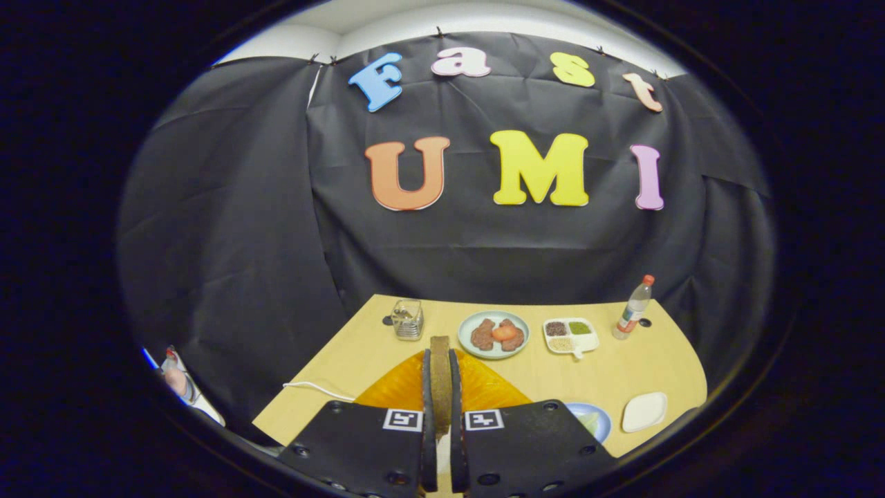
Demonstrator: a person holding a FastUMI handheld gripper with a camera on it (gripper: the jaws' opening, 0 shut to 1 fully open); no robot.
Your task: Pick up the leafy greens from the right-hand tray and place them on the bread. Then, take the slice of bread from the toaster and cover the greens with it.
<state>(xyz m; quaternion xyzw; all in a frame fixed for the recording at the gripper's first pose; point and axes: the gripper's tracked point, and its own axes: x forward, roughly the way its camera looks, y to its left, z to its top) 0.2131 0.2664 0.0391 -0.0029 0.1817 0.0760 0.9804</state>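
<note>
My gripper [440,356] is shut on a slice of bread [440,377], which stands on edge between the two fingers with its brown crust showing above the tips. Right under the fingers lies an orange-yellow body [394,394], apparently the toaster; a white cable [314,389] leads to it from the left. To the right of the fingers, half hidden by the gripper's body, a blue plate [603,430] holds pale leafy greens [590,419]. I cannot tell what lies beneath the greens.
Beyond the fingers a grey-green plate [471,350] carries meat pieces and a tomato slice. Nearby are a glass container [407,319], a white compartment tray [570,335] and a bottle [632,308]. A small white tray [644,411] sits near the table's right edge.
</note>
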